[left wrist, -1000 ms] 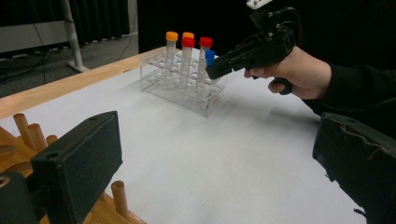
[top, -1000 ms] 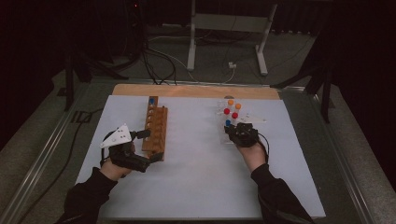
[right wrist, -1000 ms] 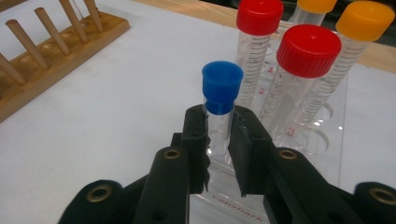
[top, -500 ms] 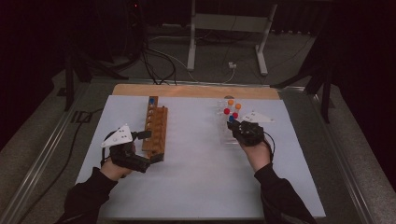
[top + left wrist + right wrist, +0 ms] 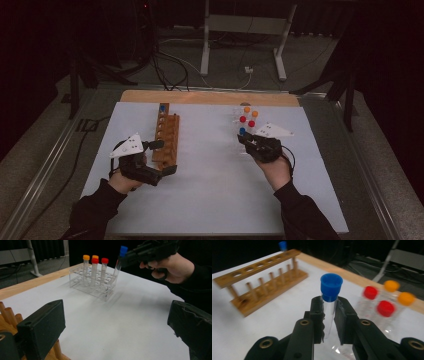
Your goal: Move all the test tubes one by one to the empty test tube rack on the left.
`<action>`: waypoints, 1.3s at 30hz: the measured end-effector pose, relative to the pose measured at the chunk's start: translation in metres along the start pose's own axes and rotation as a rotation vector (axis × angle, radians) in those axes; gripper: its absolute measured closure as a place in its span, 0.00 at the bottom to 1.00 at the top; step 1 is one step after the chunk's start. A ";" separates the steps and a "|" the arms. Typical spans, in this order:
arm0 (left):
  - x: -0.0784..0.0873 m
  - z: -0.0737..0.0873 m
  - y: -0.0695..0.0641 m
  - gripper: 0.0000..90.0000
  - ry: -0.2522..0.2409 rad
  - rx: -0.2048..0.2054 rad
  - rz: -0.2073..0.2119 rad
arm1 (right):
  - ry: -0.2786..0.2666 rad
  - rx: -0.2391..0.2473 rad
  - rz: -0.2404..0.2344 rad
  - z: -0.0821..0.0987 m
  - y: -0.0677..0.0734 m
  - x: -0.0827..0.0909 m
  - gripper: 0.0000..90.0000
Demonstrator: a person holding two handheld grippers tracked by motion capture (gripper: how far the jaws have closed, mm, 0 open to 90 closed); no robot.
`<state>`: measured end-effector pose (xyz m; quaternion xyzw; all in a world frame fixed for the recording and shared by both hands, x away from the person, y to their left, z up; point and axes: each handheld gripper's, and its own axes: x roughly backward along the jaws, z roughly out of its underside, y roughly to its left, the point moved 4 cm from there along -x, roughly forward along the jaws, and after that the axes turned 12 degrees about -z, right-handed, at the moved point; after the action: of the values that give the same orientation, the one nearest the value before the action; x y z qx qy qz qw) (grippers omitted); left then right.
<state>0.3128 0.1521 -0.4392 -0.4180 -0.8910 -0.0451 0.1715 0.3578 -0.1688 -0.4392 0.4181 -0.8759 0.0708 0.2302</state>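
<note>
The right gripper (image 5: 329,315) pinches a blue-capped tube (image 5: 330,305) just below its cap — tube tilted, its lower end at the clear rack (image 5: 92,286). The left gripper (image 5: 117,332) rests beside the wooden rack (image 5: 166,135), jaws spread wide — nothing between them.

Around my work, off the job

A white sheet (image 5: 215,195) covers the table; beyond its wooden far edge (image 5: 210,97) I see a metal stand (image 5: 240,30) and cables (image 5: 170,65) on grey floor.
</note>
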 end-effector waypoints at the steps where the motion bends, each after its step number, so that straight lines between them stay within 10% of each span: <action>1: 0.000 0.000 0.000 0.03 0.002 -0.002 0.001 | 0.010 0.006 -0.015 0.002 0.004 -0.001 0.85; 26: -0.021 -0.007 -0.030 0.04 0.032 -0.030 0.089 | 0.100 0.100 -0.233 0.020 0.071 -0.010 0.86; 39: -0.043 -0.007 -0.050 0.27 0.041 -0.058 0.160 | 0.105 0.134 -0.301 0.018 0.093 -0.013 0.86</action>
<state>0.3024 0.0872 -0.4440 -0.4918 -0.8493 -0.0658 0.1806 0.2876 -0.1065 -0.4546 0.5546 -0.7835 0.1158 0.2552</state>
